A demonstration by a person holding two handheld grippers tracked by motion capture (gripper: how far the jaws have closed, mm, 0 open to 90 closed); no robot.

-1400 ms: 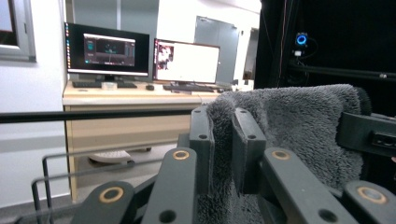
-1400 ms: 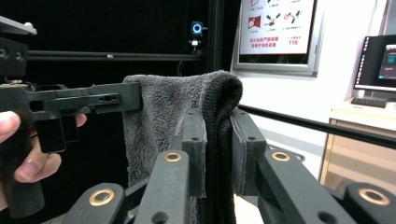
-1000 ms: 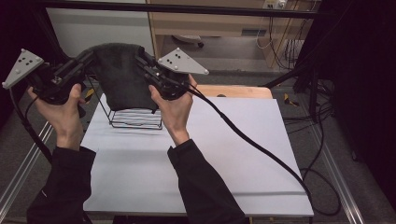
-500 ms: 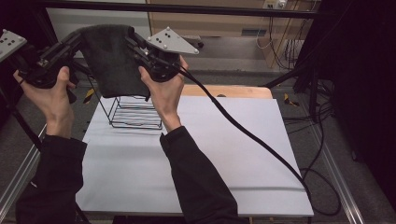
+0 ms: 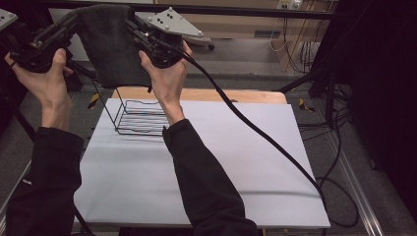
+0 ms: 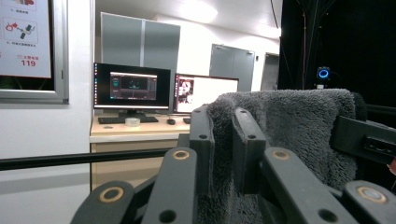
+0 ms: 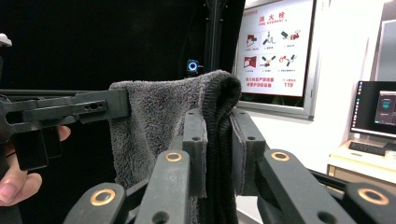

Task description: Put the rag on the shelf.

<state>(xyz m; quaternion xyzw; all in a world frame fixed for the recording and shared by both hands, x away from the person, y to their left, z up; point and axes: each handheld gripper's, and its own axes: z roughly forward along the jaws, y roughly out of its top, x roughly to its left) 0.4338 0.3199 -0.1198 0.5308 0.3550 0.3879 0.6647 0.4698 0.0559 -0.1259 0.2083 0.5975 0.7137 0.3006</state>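
The dark grey towel (image 5: 114, 46) is held stretched by its upper corners, clamped in the jaws of the left gripper (image 5: 74, 22) and right gripper (image 5: 133, 24), directly above the wire rack (image 5: 140, 117) on the bench (image 5: 206, 162).

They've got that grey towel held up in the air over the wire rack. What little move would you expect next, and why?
Probably lowering both hands together so the towel drapes over the wire rack. The left gripper and right gripper each pinch a top corner, the cloth hangs spread between them, and the rack stands on the white table right below its hem.
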